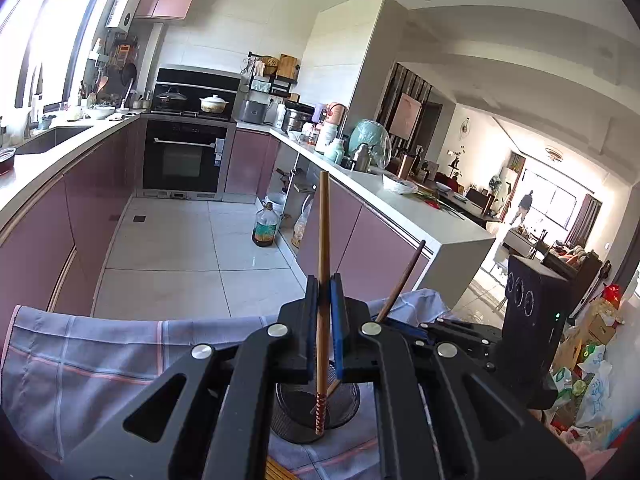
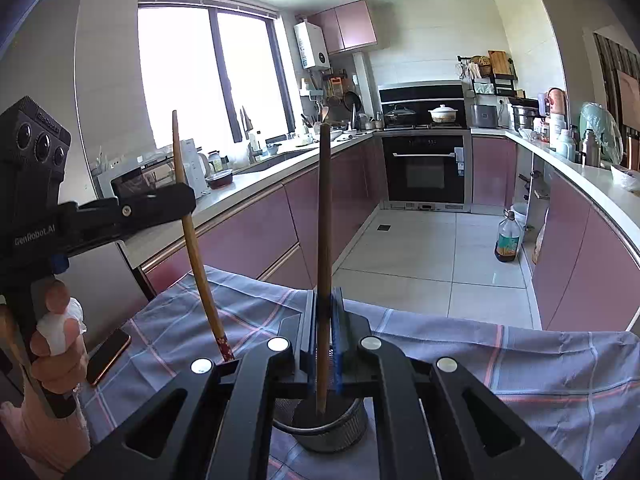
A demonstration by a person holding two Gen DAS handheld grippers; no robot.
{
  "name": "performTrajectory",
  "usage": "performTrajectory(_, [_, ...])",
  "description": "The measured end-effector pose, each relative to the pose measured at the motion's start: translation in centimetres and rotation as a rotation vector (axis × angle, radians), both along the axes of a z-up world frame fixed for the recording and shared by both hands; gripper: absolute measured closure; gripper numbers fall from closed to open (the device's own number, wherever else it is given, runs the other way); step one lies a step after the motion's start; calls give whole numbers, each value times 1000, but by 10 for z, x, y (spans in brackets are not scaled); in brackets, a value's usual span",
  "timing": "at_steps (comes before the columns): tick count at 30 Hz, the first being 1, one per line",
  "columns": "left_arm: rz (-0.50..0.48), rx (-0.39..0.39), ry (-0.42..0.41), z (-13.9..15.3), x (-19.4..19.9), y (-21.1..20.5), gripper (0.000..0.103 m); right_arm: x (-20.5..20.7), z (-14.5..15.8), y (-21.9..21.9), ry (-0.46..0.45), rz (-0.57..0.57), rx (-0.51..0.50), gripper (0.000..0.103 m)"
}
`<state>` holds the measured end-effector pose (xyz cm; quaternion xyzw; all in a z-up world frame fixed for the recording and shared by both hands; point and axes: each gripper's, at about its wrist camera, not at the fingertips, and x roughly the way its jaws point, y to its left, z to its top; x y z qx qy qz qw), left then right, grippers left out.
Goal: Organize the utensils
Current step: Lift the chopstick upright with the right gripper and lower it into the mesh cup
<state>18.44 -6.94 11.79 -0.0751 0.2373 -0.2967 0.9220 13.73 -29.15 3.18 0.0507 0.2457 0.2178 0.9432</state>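
Mesh cup (image 1: 316,412) stands on checked cloth (image 1: 100,360). Patterned chopstick (image 1: 323,272) upright above cup, patterned end dipped into it, pinched between closed fingers of left gripper (image 1: 324,296). Darker chopstick (image 2: 324,264) upright, lower end inside cup, clamped by closed right gripper (image 2: 324,312). Phone (image 2: 108,356) lies on cloth left of cup.

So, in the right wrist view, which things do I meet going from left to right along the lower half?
Person's hand on the left gripper's handle → phone → tilted chopstick → upright chopstick in the right gripper → oil bottle.
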Motion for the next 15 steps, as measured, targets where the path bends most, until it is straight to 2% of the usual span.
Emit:
performTrajectory(7, [5,-4,4,0,14,-2,96,1,-5,0,13,3,1,97])
performTrajectory(15, [-4,102,85,-33,33,-17,96,5,-12,2,47,15,-19,97])
